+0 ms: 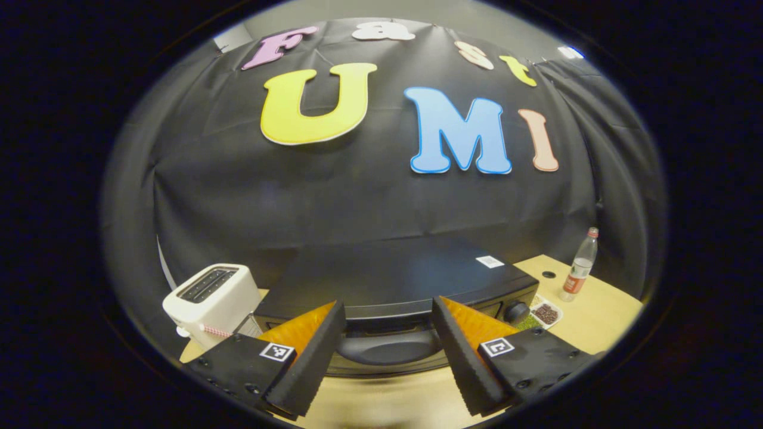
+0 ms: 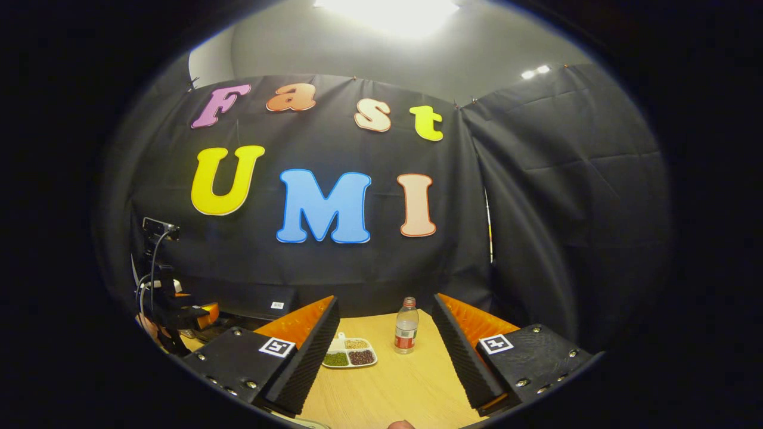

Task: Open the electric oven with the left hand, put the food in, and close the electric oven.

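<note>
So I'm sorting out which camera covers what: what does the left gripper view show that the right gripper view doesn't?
Left gripper view alone: the white toaster, and the oven's handle and knob, with the open left gripper facing the handle. Right gripper view alone: the open right gripper over bare table. Both: the oven, the food tray and the bottle.

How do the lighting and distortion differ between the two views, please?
Right gripper view: a ceiling light blows out to white glare at the top, while the table is evenly lit. Left gripper view: no glare, the electric oven is dark with little detail. Both: fisheye bending, straight edges curve near the rim.
</note>
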### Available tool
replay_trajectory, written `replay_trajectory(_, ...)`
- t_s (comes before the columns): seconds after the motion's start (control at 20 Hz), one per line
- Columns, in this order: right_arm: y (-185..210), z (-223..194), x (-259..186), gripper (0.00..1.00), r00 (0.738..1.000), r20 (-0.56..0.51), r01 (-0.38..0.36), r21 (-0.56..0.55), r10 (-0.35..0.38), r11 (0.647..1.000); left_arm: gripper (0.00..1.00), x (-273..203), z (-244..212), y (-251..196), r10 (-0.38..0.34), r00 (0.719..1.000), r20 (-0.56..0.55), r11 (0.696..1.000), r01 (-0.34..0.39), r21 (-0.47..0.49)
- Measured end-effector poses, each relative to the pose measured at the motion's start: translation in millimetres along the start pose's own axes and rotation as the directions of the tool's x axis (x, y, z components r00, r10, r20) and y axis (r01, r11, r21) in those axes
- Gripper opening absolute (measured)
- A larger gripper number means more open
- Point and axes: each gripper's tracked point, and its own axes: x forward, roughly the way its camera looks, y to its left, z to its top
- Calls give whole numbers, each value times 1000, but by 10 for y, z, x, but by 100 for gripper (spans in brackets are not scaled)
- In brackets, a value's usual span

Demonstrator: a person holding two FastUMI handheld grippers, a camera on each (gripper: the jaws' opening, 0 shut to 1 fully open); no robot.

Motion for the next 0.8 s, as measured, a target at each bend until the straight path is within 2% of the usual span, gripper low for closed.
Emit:
replay_trajectory(0.3,-16,1,-6,96,1000,-3,24,-14,-24,1000,100,27,-67,-33,16,1000,20,1000,-16,10)
replay_trajectory(0.4,5,-7,-19,96,1000,-7,16,-13,-16,1000,98,-1,-88,-13,25,999,21,1000,-25,-8)
replay_trajectory(0.8,31,40,-52,96,1000,8,-17,-16,17,1000,100,-302,-249,-77,33,999,23,999,-33,1)
